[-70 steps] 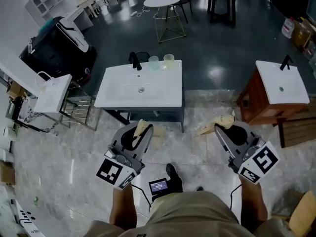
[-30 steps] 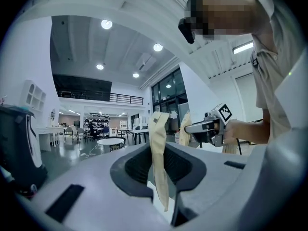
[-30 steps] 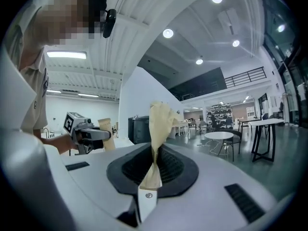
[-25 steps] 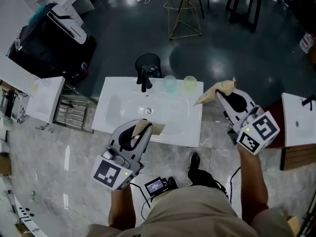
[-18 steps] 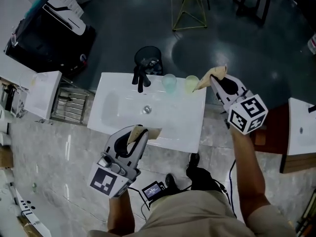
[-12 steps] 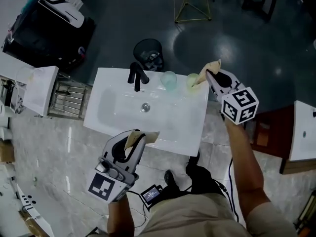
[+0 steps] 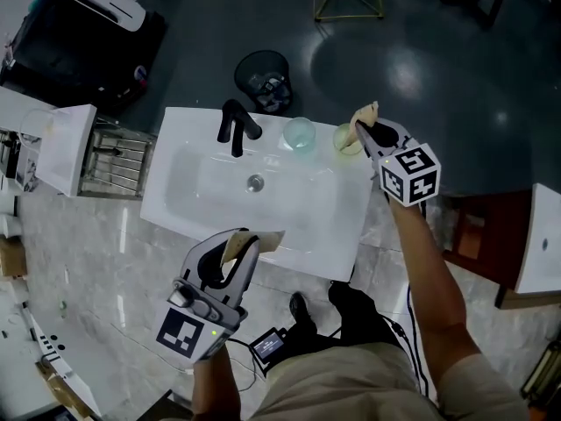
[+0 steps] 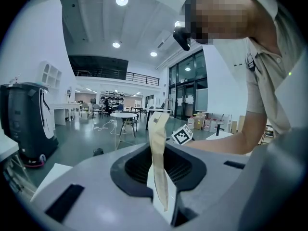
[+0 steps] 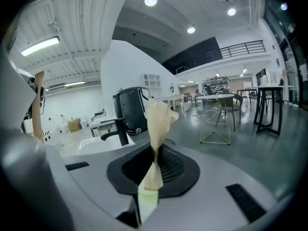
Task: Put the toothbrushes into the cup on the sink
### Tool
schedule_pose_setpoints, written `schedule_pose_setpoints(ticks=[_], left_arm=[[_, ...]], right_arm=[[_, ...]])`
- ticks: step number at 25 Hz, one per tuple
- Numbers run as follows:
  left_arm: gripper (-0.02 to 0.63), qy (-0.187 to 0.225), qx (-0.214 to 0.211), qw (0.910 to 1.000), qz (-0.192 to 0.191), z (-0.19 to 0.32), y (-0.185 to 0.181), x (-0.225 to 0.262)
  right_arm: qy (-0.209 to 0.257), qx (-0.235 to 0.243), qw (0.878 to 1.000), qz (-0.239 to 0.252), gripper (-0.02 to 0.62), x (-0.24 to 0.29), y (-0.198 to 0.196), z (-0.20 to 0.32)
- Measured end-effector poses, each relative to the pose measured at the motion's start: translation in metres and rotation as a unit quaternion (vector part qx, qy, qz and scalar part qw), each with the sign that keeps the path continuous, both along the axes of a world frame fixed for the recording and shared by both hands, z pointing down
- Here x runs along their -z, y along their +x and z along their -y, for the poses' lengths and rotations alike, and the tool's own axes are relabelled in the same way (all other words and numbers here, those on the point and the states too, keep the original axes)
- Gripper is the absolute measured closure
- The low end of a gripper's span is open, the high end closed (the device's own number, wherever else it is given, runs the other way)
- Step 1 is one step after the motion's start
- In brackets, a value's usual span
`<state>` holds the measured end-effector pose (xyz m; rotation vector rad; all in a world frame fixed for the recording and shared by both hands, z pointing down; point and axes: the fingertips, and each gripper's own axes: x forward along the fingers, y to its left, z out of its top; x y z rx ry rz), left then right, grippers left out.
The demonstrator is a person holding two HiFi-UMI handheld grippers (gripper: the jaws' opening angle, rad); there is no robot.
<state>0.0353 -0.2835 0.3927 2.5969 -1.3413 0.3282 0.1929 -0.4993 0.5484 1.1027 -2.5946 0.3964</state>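
At the sink's back right corner, right gripper (image 7: 363, 133): I see its jaws pinched almost together on a paper-wrapped toothbrush.
Right toothbrush (image 9: 156, 129): the beige wrapper rises upright from the pinch, twisted at the waist and crumpled at the top. From the head view its free end overlaps the rim of the yellow-green cup; I cannot tell whether it is inside.
Left gripper (image 7: 243, 241): it hovers at the sink's near edge, well apart from the cups, with its jaws clamped on a second wrapped toothbrush.
Left toothbrush (image 8: 158, 162): a flat beige strip stands up between the jaws, and its tip lies over the sink's front rim in the head view.
Yellow-green cup (image 7: 343, 139): it stands upright on the back ledge, just beside the right gripper's tips.
Pale blue cup (image 7: 299, 133): it stands upright on the same ledge, between the yellow-green cup and the faucet.
Faucet (image 7: 235, 125): black, at the back of the basin, left of both cups.
Sink (image 7: 202, 202): a white rectangle with a drain (image 7: 255, 182) in the middle of the basin.
Waste bin (image 7: 263, 75): black, on the dark floor behind the faucet.
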Motion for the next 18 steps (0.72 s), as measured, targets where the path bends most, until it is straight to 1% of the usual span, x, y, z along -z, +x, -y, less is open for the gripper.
schedule_pose_setpoints(ticks=[5, 8, 13, 15, 18], left_arm=[[0.541, -0.002, 0.002, 1.0, -0.001, 0.011, 0.001, -0.007], [0.541, -0.003, 0.002, 1.0, 0.001, 0.016, 0.001, -0.009], [0.541, -0.001, 0.001, 1.0, 0.005, 0.024, 0.001, -0.004], [0.541, 0.002, 0.001, 1.0, 0.009, 0.028, 0.002, 0.0], [0.541, 0.009, 0.002, 0.9998, 0.015, 0.035, 0.004, 0.01]], right_arm=[[-0.026, 0.016, 1.0, -0.005, 0.571, -0.025, -0.009, 0.002], [-0.027, 0.02, 0.999, -0.003, 0.561, -0.028, -0.011, 0.001], [-0.014, 0.006, 1.0, -0.003, 0.446, -0.021, -0.008, 0.005], [-0.005, 0.0, 1.0, 0.0, 0.434, -0.013, -0.005, 0.006], [0.015, -0.012, 1.0, 0.012, 0.433, 0.011, 0.004, 0.003]])
